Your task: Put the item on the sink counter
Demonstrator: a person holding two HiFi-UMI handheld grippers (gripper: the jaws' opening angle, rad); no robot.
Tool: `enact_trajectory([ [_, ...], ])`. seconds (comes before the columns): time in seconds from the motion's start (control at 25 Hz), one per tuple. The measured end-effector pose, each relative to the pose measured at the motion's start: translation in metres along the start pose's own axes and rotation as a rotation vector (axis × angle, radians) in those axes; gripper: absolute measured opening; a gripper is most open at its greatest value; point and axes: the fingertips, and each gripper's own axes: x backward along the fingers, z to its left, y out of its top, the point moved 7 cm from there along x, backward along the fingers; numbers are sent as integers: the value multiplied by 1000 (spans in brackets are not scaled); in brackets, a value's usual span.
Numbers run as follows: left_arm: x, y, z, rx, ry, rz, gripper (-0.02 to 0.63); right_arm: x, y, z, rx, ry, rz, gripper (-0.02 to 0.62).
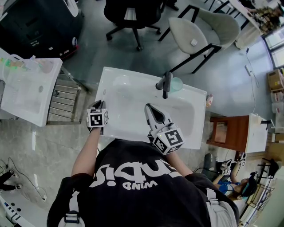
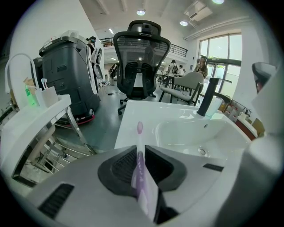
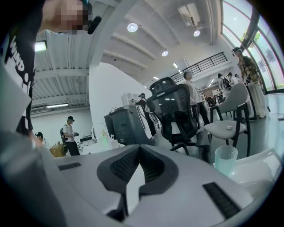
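One pale purple toothbrush (image 2: 139,160) is clenched in the left claw (image 2: 138,153). Both jaws press against its thin handle, and its small rounded head pokes out past the tips. In the left gripper view the toothbrush is held over the left strip of the white ceramic sink worktop (image 2: 133,116), beside the single oval basin. Whether it touches the surface cannot be told. In the head view the left claw (image 1: 99,105) sits at the front left edge of that worktop, and the toothbrush itself is too small to make out there.

The right claw (image 3: 139,146) is clenched on nothing. Its two dark ribbed pads meet at the tips, with only a narrow wedge of light behind them. In the head view it reaches over the front of the basin and points toward the one black faucet (image 1: 166,84) at the back rim, without touching it.

One translucent pale green cup (image 1: 176,83) stands upright just beside the faucet on its right.

Beyond the worktop there are two chairs. One is a black mesh office chair (image 1: 133,12) on castors, and the other is a beige padded chair (image 1: 202,27) with a dark frame, near it. A second white sink unit (image 1: 31,91) stands to the left, well apart from the first.
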Motion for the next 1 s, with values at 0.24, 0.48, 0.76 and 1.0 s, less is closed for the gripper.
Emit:
enact_trajectory([
  [0.24,0,-1,0,2,-2,-6,57,0,0,1,2,4,0,17],
  [0.48,7,1,3,24,22,-51,55,1,0,0,1,4,0,17],
  [0.76,10,-1,4,19,35,-51,32,1,-1,1,-2,6,-1,17],
  [1.0,23,7,-2,-10,36,-81,20,5,-2,-5,-8,2,-4,17],
])
